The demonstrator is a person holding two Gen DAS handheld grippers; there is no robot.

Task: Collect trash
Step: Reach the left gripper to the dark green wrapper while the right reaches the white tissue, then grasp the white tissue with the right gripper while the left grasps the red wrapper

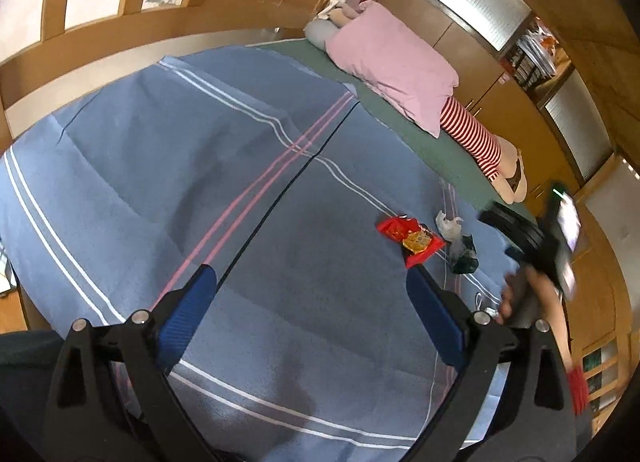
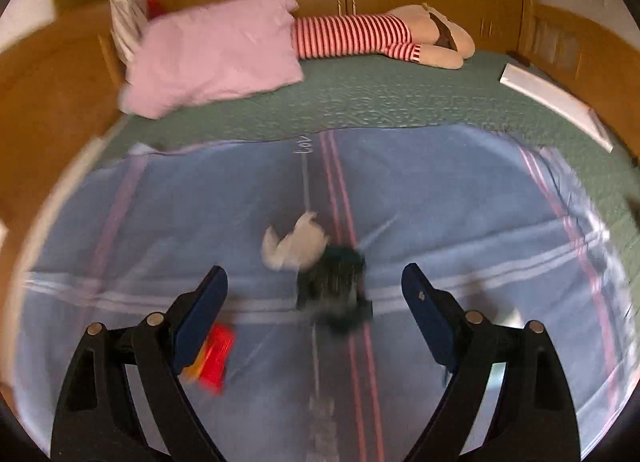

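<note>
- A bed (image 1: 460, 165) with a green cover carries a blue blanket (image 1: 160, 181) striped in white and pink, spread over most of it.
- The left gripper (image 1: 312, 286) hangs over the blanket, its blue-padded fingers (image 1: 192, 314) wide apart with nothing between them.
- Three pieces of trash lie close together on the blanket, near its edge that meets the green cover.
- A red snack wrapper (image 1: 408, 236) lies flat, furthest left of the three in the left wrist view, just beyond the left gripper's right finger.
- A crumpled white wrapper (image 1: 448, 223) lies just right of the red one.
- A dark green crumpled wrapper (image 1: 464, 256) touches the white one.
- The right gripper (image 2: 314, 282) hovers over the dark green wrapper, its fingers (image 2: 424, 314) spread wide on either side and not pressing on it; this view is blurred.
- A person's hand (image 1: 520, 290) holds the right gripper at the right of the left wrist view.
- Toward the head of the bed lie a pink pillow (image 2: 216, 53) and, right of it, a plush toy in a red-and-white striped shirt (image 2: 360, 35).
- A white flat box (image 2: 556, 101) sits by the bed's right edge.
</note>
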